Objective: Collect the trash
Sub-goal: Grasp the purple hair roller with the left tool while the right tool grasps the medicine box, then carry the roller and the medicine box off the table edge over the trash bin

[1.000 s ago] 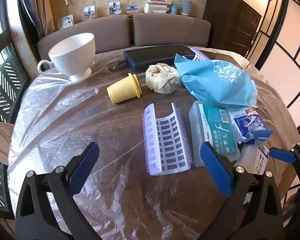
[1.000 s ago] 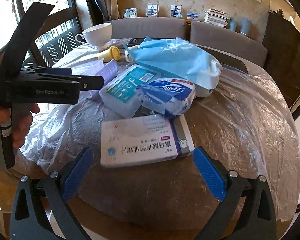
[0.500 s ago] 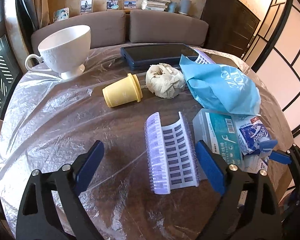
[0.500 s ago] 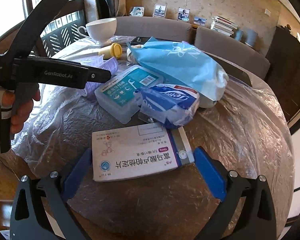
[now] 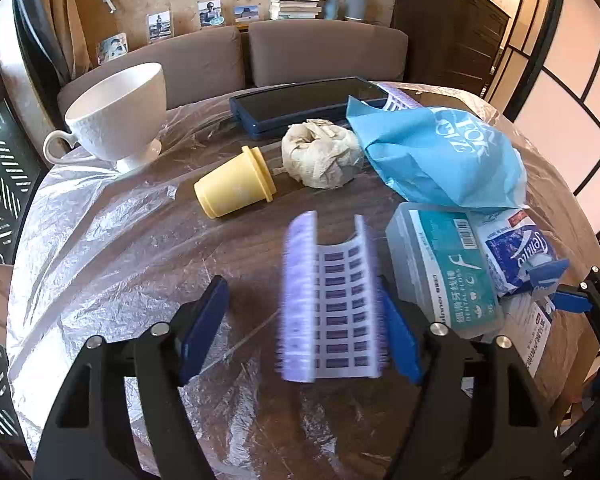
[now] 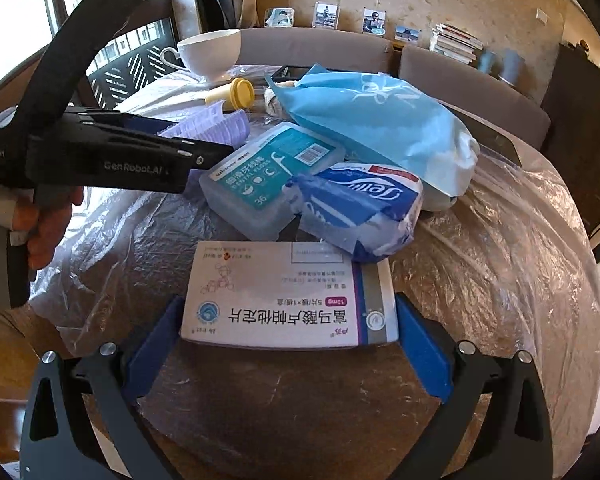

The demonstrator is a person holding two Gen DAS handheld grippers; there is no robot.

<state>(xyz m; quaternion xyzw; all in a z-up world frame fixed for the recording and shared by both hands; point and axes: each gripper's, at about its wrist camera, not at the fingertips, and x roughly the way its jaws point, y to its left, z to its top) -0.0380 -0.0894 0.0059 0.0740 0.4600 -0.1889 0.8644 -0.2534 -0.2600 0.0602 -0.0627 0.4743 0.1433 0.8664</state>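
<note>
While both grippers straddle trash, neither grips yet. L gripper (image 5: 302, 334), lower centre: jaws wide, right pad touching the curved purple blister sheet (image 5: 332, 308), left pad apart, prob. lining up a sideways pinch. R gripper (image 6: 286, 350), lower centre: jaws wide around medicine box (image 6: 288, 296) at table (image 6: 500, 300) edge, pads just beside its ends.

Teacup (image 5: 116, 114) far left on table (image 5: 100, 248), tipped small cup (image 5: 234, 186) before it, crumpled paper wad (image 5: 320, 154) right of that, tablet (image 5: 308, 104) behind, bag (image 5: 440, 156) right, floss box (image 5: 440, 276) beside curved card (image 5: 334, 308), medicine box (image 6: 288, 300) nearest, tissue pack (image 6: 360, 208) seemingly overlapping it
</note>
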